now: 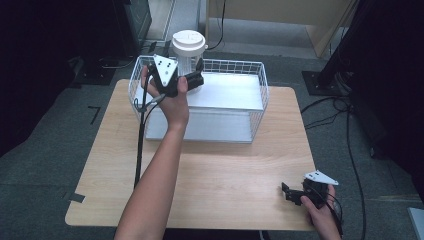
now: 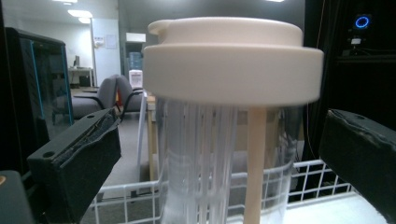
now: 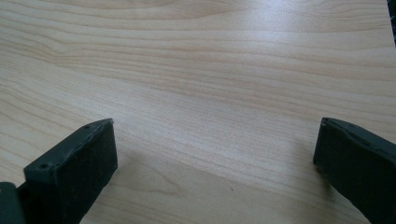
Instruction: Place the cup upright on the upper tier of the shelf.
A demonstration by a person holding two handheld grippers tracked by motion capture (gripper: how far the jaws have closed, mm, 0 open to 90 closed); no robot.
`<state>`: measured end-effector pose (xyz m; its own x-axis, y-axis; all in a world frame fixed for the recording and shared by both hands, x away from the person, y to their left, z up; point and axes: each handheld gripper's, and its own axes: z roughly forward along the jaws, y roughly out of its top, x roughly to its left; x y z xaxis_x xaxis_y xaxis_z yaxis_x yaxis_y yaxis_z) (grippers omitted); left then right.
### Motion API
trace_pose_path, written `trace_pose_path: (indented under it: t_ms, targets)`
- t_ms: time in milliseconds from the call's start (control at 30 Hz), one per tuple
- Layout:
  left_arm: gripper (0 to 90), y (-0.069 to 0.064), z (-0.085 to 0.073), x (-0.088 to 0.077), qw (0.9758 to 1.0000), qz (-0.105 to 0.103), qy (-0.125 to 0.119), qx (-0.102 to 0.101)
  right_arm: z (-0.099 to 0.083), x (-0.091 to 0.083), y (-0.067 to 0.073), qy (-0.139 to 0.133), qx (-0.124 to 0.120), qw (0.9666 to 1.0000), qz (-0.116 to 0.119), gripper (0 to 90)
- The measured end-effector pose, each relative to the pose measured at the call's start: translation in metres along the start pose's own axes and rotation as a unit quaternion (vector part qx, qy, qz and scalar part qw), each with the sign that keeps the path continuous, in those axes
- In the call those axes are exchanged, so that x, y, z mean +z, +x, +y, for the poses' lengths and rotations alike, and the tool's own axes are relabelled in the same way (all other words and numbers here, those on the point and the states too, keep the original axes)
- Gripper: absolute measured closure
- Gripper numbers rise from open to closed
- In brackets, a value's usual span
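Clear lidded jar [image 1: 188,50], wire basket [image 1: 250,67], wooden table [image 1: 225,170].
Left gripper [image 2: 219,154] jaws spread beside jar, ungrasped; right gripper [image 1: 292,194] spread, idle.

The high view looks down over the wooden table [image 1: 220,185], which the right gripper view skims closely.

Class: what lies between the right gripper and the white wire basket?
Bare wooden table: the high view shows nothing between the right gripper and the white wire basket.
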<state>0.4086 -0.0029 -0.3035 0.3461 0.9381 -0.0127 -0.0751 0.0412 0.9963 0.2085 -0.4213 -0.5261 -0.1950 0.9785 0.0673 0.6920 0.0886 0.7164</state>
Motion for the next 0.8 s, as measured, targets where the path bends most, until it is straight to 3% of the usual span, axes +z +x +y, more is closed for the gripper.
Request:
trace_pose_path:
  t_ms: [633,800]
  targets:
    - [0.0,0.018,-0.019,-0.071,0.9997,0.006,-0.007,0.024,0.0,0.0,0.0,0.0,-0.005,1.0,0.0,0.0]
    - [0.0,0.022,-0.027,-0.087,0.9997,0.007,-0.008,0.022,0.0,0.0,0.0,0.0,-0.005,1.0,0.0,0.0]
